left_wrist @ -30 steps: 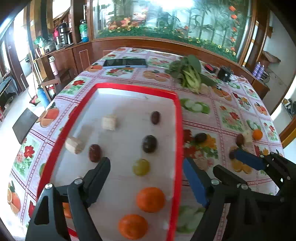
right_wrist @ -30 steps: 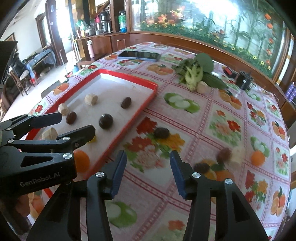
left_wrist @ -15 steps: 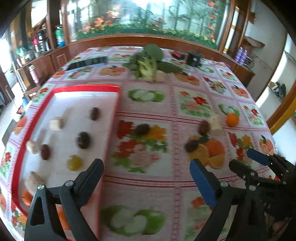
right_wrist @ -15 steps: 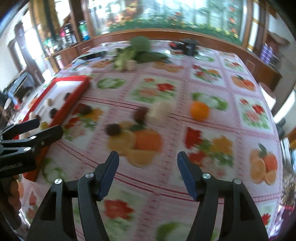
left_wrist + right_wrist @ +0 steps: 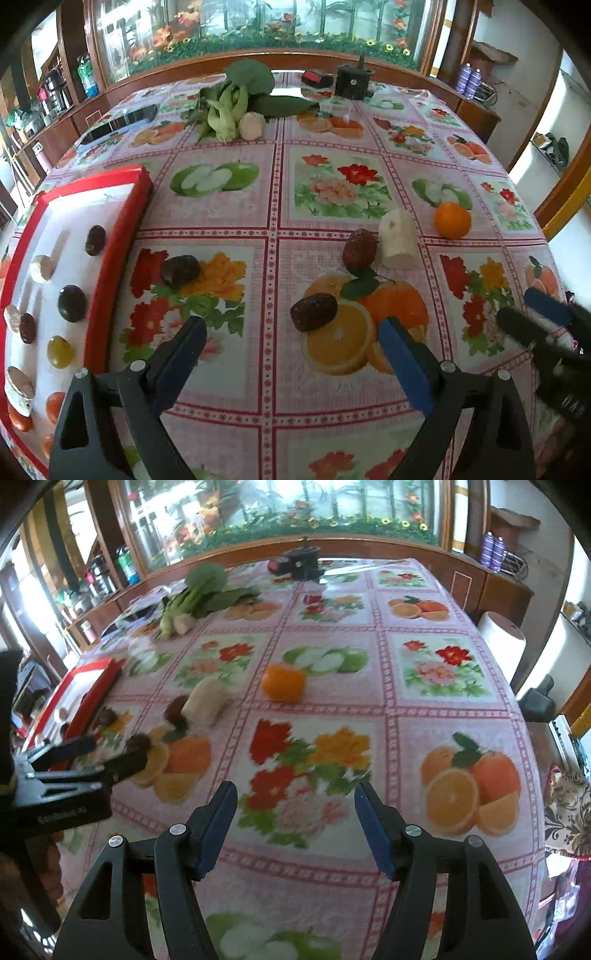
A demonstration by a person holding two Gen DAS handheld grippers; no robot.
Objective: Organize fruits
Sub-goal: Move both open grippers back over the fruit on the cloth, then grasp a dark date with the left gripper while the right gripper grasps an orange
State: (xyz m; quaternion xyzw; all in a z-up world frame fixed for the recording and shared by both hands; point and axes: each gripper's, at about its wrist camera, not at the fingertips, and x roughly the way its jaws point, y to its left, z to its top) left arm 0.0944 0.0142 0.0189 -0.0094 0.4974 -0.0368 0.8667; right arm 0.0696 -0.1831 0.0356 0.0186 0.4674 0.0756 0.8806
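Observation:
A red-rimmed white tray (image 5: 122, 229) at the left holds several dates, pale chunks, a green grape and oranges. On the tablecloth lie three loose dark dates (image 5: 314, 311) (image 5: 360, 248) (image 5: 181, 270), a white chunk (image 5: 397, 238) and an orange (image 5: 452, 220). My left gripper (image 5: 291, 343) is open and empty, just short of the nearest date. My right gripper (image 5: 295, 812) is open and empty over the cloth, with the orange (image 5: 283, 682) and the white chunk (image 5: 205, 700) ahead of it. It also shows at the right edge of the left wrist view (image 5: 532, 314).
Leafy greens (image 5: 236, 99) and a pale bulb (image 5: 252, 125) lie at the far middle. A black device (image 5: 352, 82) and a dark flat tablet (image 5: 122, 120) sit near the far edge. The table's right edge (image 5: 524, 716) drops off beside a white roll (image 5: 500, 633).
Both grippers have swung right, away from the tray, toward the loose fruit on the cloth. The tray has slid to the left edge of both views. Both stay open.

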